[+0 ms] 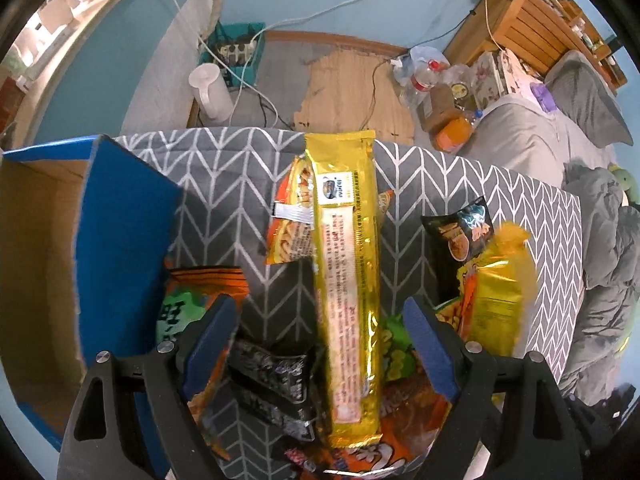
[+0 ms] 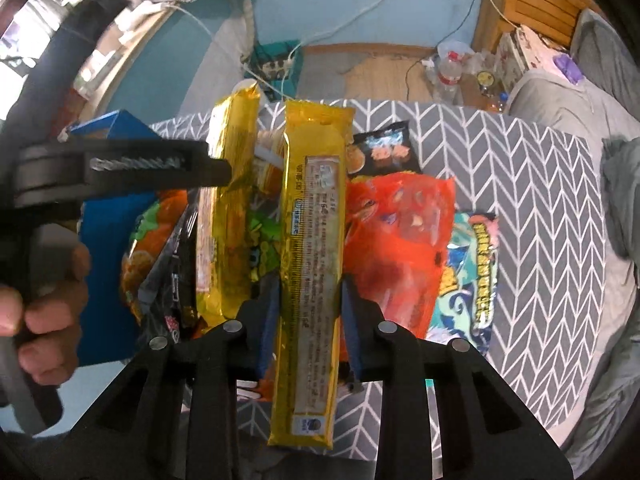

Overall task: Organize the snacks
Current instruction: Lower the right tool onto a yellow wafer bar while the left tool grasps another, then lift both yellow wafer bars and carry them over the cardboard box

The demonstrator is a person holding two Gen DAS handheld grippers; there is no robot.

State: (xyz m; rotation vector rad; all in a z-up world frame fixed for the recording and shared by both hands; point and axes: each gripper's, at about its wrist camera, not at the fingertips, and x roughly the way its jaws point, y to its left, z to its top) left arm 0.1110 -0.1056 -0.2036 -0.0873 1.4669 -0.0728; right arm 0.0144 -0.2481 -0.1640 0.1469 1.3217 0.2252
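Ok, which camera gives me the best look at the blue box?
The left wrist view. The blue box fills its left side, with one flap raised and the brown cardboard inside visible. The right wrist view shows only blue patches of it, with the left gripper lying across it.

Each handheld gripper is built from black plastic. The left gripper [image 1: 320, 324] has two broad black arms with triangular cut-outs, each carrying round silver pivot pins near the finger root. Its fingers [image 1: 210, 340] are faced with dark blue pads. The right gripper [image 2: 310, 320] is built the same way: black arms, triangular openings, four silver pins and blue-padded fingers [image 2: 352, 332]. In the right wrist view the left unit appears from the side as a black body with a bright coil spring in a slot and a black grip, around which a hand [image 2: 44, 308] is wrapped.
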